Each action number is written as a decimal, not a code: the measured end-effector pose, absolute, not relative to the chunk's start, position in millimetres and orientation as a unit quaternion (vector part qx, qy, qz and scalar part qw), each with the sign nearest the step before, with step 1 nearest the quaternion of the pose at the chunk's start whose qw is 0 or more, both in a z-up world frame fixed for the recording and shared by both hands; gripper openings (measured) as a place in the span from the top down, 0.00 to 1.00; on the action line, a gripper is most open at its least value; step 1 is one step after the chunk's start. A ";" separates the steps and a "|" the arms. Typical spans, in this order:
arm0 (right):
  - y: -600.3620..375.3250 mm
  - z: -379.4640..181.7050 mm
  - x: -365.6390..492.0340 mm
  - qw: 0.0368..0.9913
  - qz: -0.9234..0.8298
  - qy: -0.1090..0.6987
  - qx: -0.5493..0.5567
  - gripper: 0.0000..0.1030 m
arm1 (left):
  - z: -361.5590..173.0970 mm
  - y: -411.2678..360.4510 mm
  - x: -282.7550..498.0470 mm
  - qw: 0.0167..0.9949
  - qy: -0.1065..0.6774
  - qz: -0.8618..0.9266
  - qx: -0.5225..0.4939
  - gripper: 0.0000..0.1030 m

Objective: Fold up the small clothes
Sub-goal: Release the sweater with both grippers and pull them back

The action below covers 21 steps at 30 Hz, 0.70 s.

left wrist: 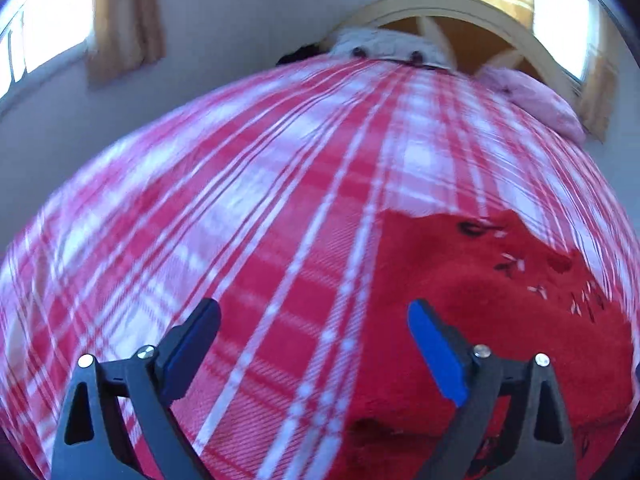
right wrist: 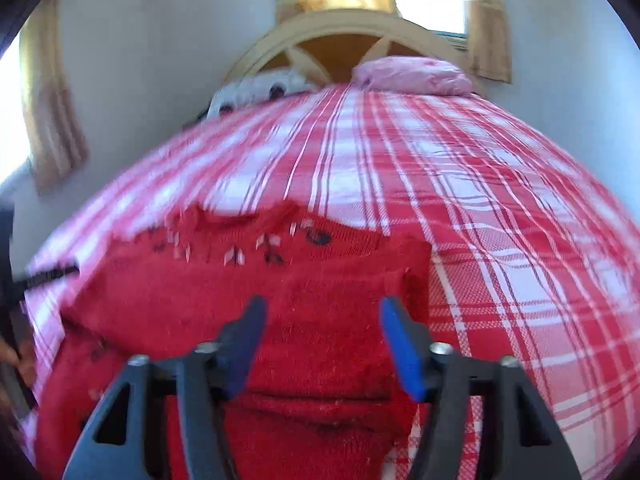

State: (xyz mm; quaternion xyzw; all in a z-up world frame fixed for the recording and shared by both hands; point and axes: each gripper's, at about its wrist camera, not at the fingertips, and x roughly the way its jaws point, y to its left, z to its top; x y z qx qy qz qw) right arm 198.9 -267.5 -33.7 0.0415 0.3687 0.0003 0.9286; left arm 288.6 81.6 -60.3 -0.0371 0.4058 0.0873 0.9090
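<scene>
Home bedroom: plaid-covered bed (right wrist: 500, 208), headboard (right wrist: 340, 24), pillow (right wrist: 412, 74).

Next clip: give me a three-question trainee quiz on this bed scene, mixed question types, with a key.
1. True or false: the left tool grips the red knitted sweater.
2. The sweater lies on: A) a bare mattress, B) a red and white plaid blanket, C) a wooden floor.
3. Fill in: beside the arched headboard lies a ___ pillow.

Key: 1 false, its pads stand wide apart, nothing between them; 2 B; 3 pink.
</scene>
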 end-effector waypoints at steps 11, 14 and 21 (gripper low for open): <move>-257.9 -67.8 214.5 0.906 -0.008 0.422 0.004 0.49 | -91.5 78.5 300.5 0.893 0.443 0.072 -0.032 0.00; -272.1 -56.2 203.1 0.909 0.003 0.415 0.050 0.49 | -84.7 81.4 280.8 0.894 0.444 0.050 -0.038 0.02; -295.1 -12.4 95.2 0.933 0.022 0.356 0.048 0.47 | -49.5 126.7 182.4 0.929 0.368 -0.034 -0.006 0.01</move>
